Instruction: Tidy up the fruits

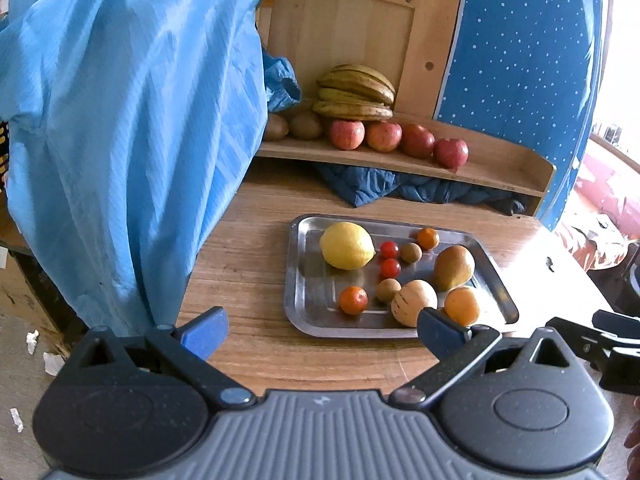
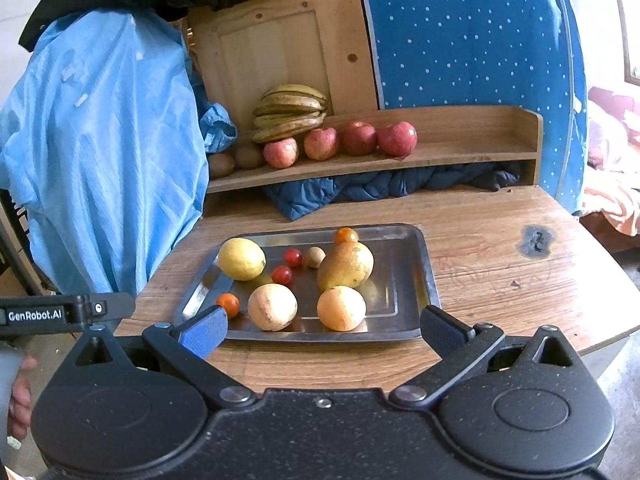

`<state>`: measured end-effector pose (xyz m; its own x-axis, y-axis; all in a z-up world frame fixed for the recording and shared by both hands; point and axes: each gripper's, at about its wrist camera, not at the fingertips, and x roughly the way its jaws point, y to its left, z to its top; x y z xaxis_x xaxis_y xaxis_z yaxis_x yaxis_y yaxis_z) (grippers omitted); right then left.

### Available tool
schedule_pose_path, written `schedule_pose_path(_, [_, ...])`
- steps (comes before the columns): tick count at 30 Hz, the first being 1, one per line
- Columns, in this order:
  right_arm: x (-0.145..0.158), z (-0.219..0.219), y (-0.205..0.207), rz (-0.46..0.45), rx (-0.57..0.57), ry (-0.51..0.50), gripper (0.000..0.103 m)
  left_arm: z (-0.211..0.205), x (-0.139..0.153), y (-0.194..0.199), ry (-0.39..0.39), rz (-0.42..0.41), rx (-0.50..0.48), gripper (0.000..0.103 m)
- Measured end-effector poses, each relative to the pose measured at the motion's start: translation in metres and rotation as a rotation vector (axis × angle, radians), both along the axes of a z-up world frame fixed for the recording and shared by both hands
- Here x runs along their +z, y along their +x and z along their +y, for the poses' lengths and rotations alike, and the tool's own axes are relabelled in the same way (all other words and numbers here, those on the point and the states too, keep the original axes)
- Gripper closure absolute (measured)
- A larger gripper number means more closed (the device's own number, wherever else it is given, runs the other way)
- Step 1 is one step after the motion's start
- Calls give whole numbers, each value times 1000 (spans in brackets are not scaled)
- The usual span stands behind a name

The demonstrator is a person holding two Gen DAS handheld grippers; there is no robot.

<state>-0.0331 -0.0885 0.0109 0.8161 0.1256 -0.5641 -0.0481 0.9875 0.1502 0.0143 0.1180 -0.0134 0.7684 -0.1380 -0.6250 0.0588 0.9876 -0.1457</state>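
Steel rectangular tray [image 2: 404, 280] on the wooden desk [image 2: 500, 280] holds mixed small fruits; red apples [image 2: 340, 142] and bananas [image 2: 290, 112] line the wooden shelf [image 2: 460, 152] — sorting partway or undone. Both tools [image 1: 320, 330] [image 2: 322, 330] spread, empty.

fruit count, tray + shelf
tray [image 2: 404, 236]: 1 lemon [image 2: 241, 259], 2 cherry toms [image 2: 293, 257], 2 kiwis [image 1: 411, 252]; shelf [image 2: 460, 152]: 4 apples [image 2: 281, 153], 1 banana bunch [image 2: 290, 112].
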Motion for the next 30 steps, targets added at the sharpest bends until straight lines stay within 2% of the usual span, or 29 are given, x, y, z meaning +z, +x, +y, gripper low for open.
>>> schedule_pose_path(6, [1,5,-7,3,-2,-18,1,5,-7,-6,-34,17,-8,1])
schedule_pose_path(19, [-8,-2,-7,39,-23,-21,1,-6,-13,-8,9,62,-1,1])
schedule_pose_path(30, [-11,-7,-5,55,-18,-21,1,-11,-14,-9,3,69,-2,1])
